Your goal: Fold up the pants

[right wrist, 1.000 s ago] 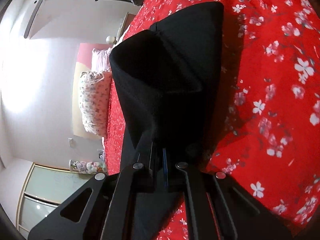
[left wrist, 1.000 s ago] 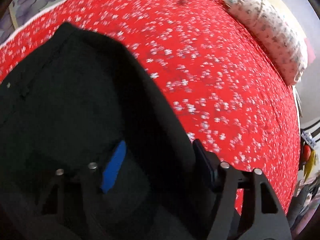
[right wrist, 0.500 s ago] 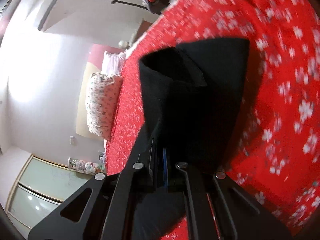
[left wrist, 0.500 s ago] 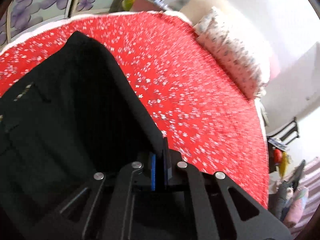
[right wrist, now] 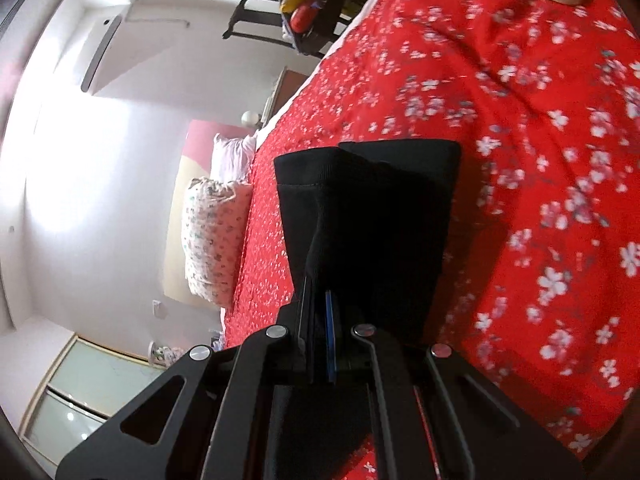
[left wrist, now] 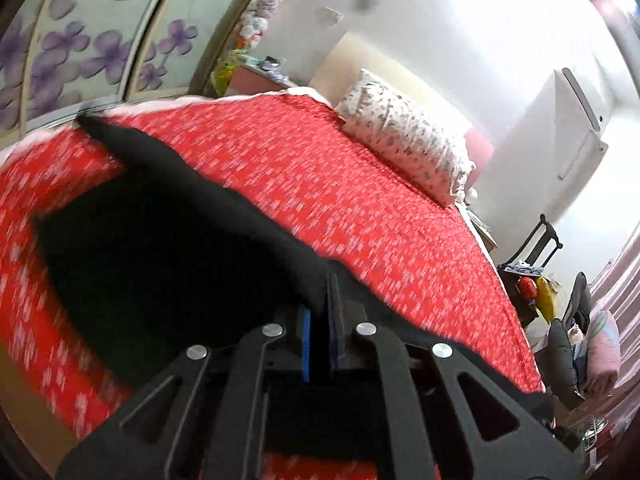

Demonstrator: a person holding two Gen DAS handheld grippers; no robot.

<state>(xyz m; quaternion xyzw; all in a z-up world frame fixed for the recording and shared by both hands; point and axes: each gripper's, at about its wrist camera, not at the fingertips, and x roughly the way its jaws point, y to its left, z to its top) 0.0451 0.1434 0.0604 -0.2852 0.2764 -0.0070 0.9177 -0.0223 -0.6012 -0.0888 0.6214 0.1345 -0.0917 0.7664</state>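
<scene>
Black pants (left wrist: 168, 248) on a red bedspread (left wrist: 360, 200) dotted with small white blossoms — the pillow (left wrist: 404, 136) white with a fine grey-green print, wardrobe doors (left wrist: 80, 52) pale with purple flowers.

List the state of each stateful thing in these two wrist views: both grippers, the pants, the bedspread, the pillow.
left gripper: shut on the pants' edge.
right gripper: shut on bunched pants fabric.
black pants: held by both grippers, lifted, partly draped toward the bed.
red floral bedspread: spread over the bed.
patterned pillow: lying at the head of the bed.
</scene>
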